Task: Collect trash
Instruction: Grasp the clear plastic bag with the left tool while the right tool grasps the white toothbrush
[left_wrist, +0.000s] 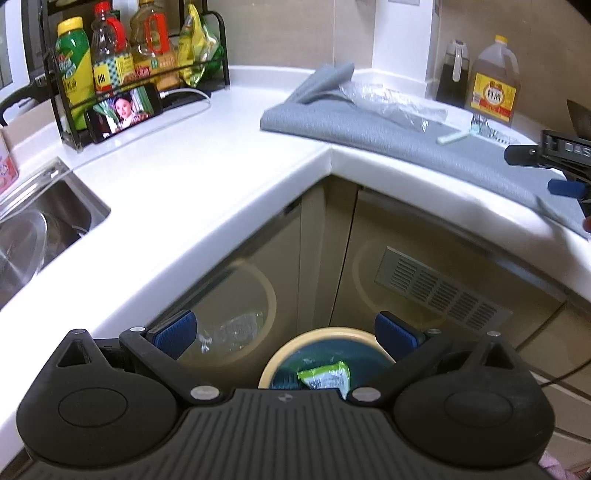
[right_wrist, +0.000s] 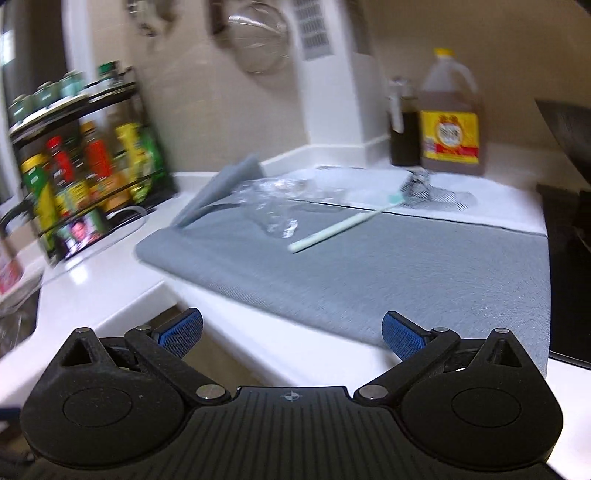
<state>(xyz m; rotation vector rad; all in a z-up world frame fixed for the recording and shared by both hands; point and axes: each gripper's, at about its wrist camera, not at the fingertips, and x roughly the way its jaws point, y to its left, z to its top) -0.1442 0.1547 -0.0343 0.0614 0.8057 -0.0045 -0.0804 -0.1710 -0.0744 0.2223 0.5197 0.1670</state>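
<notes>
The left gripper (left_wrist: 286, 334) hangs over the trash bin (left_wrist: 280, 354) on the floor, its fingers wide apart and empty; a green wrapper (left_wrist: 327, 374) lies inside the bin. The right gripper (right_wrist: 291, 332) has its fingers spread wide too, holding nothing, and faces the grey mat (right_wrist: 369, 266) on the tabletop (right_wrist: 110, 280), where a crumpled clear plastic bag (right_wrist: 277, 203) and a white toothbrush (right_wrist: 343, 223) lie.

Black ribbed tool (right_wrist: 291, 334), 2 blue textured pads (right_wrist: 180, 330), silver screws.
</notes>
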